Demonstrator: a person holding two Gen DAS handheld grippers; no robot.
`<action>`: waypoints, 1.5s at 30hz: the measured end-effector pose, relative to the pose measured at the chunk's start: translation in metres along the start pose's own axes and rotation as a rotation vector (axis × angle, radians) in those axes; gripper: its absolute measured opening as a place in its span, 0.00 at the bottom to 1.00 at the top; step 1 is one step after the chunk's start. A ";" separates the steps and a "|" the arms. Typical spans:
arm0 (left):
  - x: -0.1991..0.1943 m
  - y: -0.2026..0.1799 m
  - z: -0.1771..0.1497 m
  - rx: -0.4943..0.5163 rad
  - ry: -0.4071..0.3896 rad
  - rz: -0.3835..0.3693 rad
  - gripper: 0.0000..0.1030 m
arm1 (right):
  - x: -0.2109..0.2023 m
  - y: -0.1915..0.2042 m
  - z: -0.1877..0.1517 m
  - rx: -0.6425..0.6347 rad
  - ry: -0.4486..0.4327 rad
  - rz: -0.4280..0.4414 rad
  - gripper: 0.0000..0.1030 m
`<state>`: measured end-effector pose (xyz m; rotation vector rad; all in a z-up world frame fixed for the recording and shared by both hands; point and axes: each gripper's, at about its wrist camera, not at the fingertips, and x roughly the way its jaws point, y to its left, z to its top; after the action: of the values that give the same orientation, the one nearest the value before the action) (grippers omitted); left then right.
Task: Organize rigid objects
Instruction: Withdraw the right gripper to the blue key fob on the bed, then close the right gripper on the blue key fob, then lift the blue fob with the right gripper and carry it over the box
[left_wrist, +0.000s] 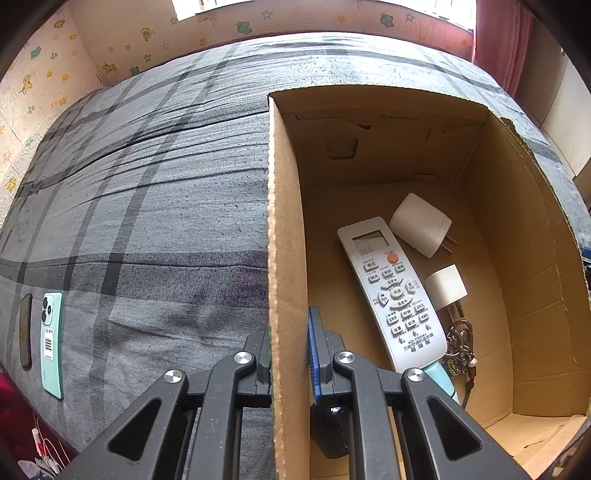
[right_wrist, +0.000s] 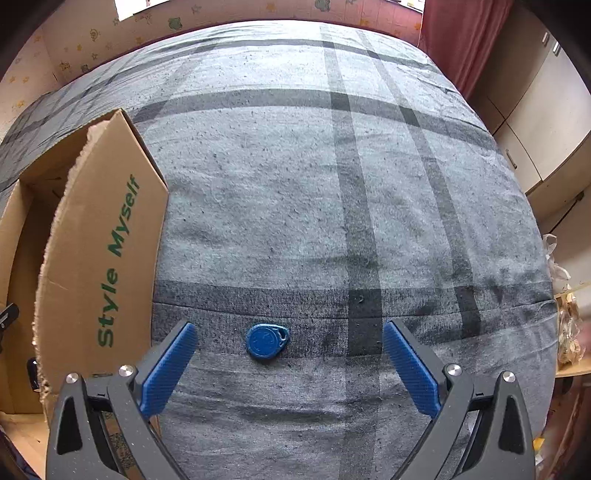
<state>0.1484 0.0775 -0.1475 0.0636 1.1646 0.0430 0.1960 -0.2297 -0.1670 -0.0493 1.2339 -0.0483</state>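
Two grippers work over a bed (right_wrist: 295, 184) covered with a grey plaid sheet. The left gripper (left_wrist: 290, 354) has its fingers pinched on the left wall of a brown cardboard box (left_wrist: 286, 221), one finger outside the wall and the blue-padded one inside. The box stands open on the bed, and its torn top edges show raw cardboard.

Inside the box, a white remote control (left_wrist: 393, 291) lies face up on the floor, its screen end toward the far wall. A white plug adapter (left_wrist: 419, 223) lies just beside the remote's screen end, prongs pointing right. A second, smaller white plug (left_wrist: 445, 288) lies near the remote's right side. Below that plug sits a dark ornate keychain (left_wrist: 458, 343), and a pale blue object (left_wrist: 441, 376) pokes out from under the remote's near end; what it is cannot be told.

Outside the box, on the bed's left side, a mint green phone (left_wrist: 51, 343) lies back up, with a dark phone (left_wrist: 26, 332) just beside it.

The right gripper (right_wrist: 290, 365) points down at the bed with its blue-padded fingers spread wide and nothing held. A blue key fob (right_wrist: 266, 340) lies flat on the sheet between them, closer to the left finger and touching neither. The box's right wall, printed with green lettering, stands just left of this gripper.
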 end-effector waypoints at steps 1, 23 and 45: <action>0.000 0.000 0.000 -0.001 0.000 -0.001 0.14 | 0.005 -0.001 -0.001 0.004 0.006 -0.002 0.99; 0.000 0.000 -0.001 -0.009 -0.003 -0.006 0.14 | 0.046 -0.003 -0.014 0.048 0.089 0.036 0.34; -0.001 0.000 -0.001 -0.004 -0.004 -0.003 0.14 | -0.023 0.008 -0.009 0.007 0.011 0.009 0.34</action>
<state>0.1476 0.0776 -0.1471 0.0583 1.1609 0.0431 0.1798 -0.2201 -0.1492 -0.0372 1.2450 -0.0454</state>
